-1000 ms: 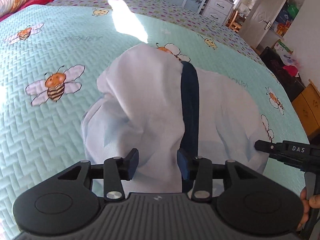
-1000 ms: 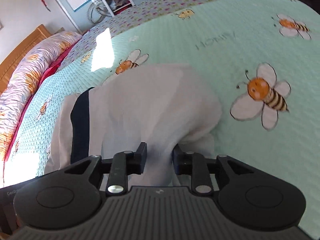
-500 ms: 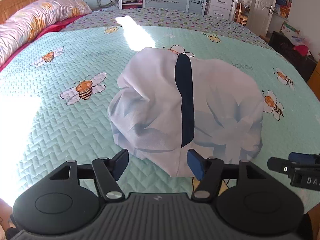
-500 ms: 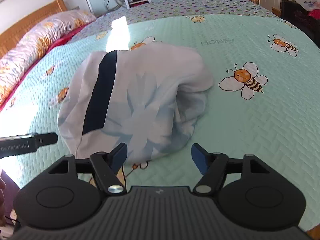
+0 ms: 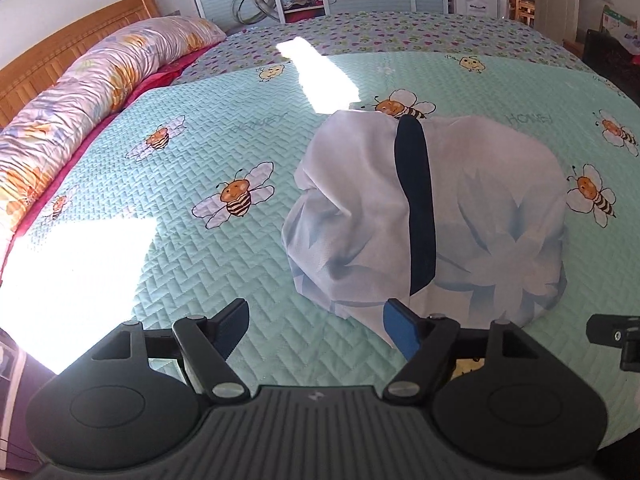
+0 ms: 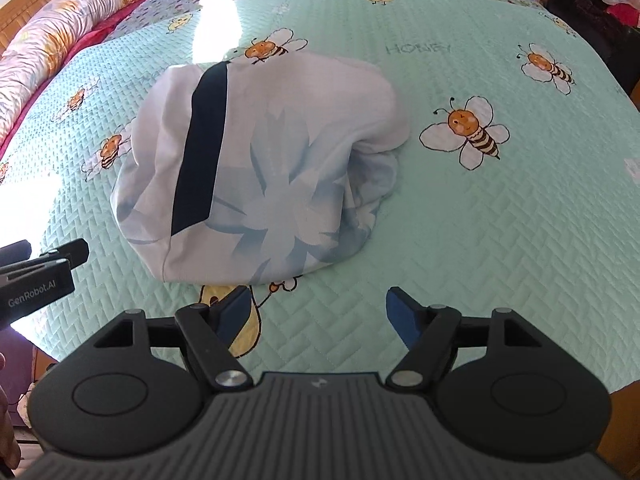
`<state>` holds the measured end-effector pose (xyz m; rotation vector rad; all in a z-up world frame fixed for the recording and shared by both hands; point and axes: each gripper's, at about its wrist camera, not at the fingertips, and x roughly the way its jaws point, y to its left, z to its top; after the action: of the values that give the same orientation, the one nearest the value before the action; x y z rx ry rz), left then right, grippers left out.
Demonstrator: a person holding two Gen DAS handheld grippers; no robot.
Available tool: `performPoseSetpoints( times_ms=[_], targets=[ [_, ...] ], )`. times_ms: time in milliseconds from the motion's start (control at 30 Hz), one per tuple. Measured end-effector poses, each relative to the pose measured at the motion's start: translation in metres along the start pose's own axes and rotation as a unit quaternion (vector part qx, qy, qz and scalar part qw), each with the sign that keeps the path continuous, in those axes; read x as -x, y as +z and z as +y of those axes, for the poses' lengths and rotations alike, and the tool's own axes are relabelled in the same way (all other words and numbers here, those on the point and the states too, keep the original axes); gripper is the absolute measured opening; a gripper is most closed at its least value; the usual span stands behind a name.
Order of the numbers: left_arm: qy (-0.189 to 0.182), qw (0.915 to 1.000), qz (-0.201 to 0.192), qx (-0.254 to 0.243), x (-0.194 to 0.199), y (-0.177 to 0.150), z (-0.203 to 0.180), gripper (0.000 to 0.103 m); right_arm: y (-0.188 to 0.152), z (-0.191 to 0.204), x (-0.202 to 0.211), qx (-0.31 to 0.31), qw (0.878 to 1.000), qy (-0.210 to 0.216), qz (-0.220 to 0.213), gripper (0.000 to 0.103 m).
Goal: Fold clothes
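Pale, thin white fabric with a washed-out blue flower print and one dark navy band: that is the garment [image 5: 436, 216], lying in a soft rounded heap on the mint-green quilted bedspread [image 5: 168, 248] with its zigzag stitching and cartoon bees. The left gripper [image 5: 316, 326] is opening over bare quilt beside the heap's near edge, nothing between its blue-padded jaws. The right gripper [image 6: 318, 316] is spread wide and empty too, just short of the cloth.
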<state>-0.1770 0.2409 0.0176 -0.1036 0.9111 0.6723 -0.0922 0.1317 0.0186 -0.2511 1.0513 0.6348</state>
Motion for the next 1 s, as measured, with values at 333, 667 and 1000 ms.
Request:
performPoseSetpoints(
  times_ms=[333,667,1000],
  targets=[
    [-0.042,0.9987,0.023,0.014,-0.004,-0.004,-0.004,0.079,-0.004,0.008,-0.001,0.014,1.000,-0.011,0.011,0.075],
    [-0.056,0.9959,0.066,0.026,-0.011,-0.004,-0.010,0.079,-0.004,0.011,0.001,0.028,0.999,-0.030,-0.002,0.075],
    [-0.066,0.9934,0.088,0.034,-0.013,-0.003,-0.014,0.079,-0.001,0.011,0.003,0.039,0.998,-0.039,-0.013,0.075]
  ],
)
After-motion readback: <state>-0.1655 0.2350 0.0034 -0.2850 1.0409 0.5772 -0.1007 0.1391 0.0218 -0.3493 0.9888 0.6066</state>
